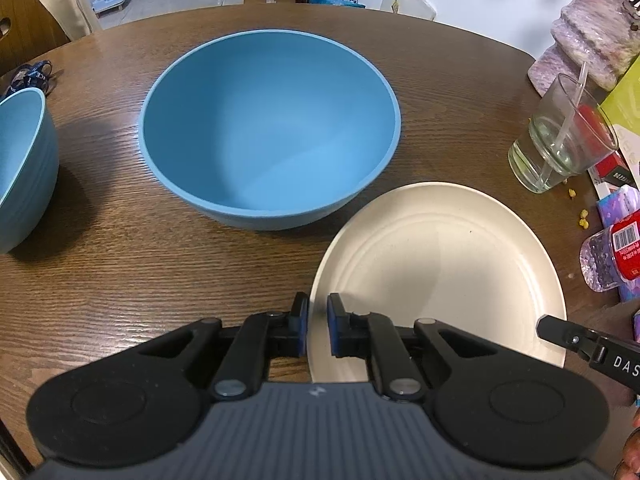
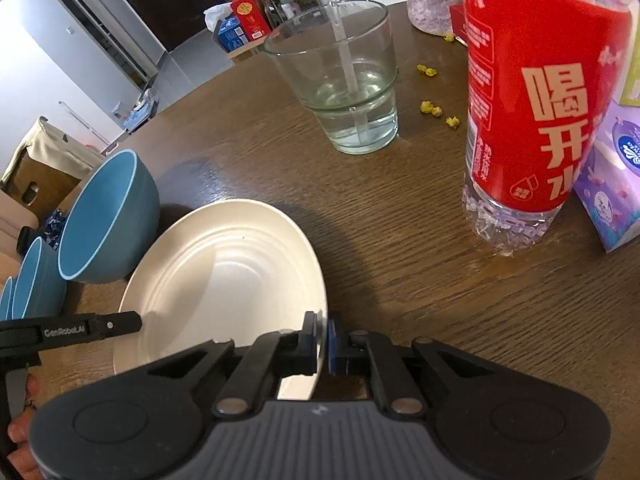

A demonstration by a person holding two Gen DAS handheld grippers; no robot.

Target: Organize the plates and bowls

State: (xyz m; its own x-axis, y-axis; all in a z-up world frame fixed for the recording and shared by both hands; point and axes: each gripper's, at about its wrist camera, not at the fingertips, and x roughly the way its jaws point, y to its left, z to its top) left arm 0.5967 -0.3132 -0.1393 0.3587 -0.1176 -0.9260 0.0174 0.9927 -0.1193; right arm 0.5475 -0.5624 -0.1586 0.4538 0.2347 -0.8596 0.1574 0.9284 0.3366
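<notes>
Beside the plate (image 2: 224, 280), "GenRobot.AI" marks the left gripper (image 2: 132, 323).

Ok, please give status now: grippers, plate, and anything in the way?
Left gripper and right gripper both shut on plate rim, opposite sides. Plate on table. Big bowl close beside plate; glass and bottle near.

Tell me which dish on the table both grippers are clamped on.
The cream round plate: the left gripper and right gripper each pinch its rim. The large blue bowl and smaller blue bowl sit untouched.
</notes>
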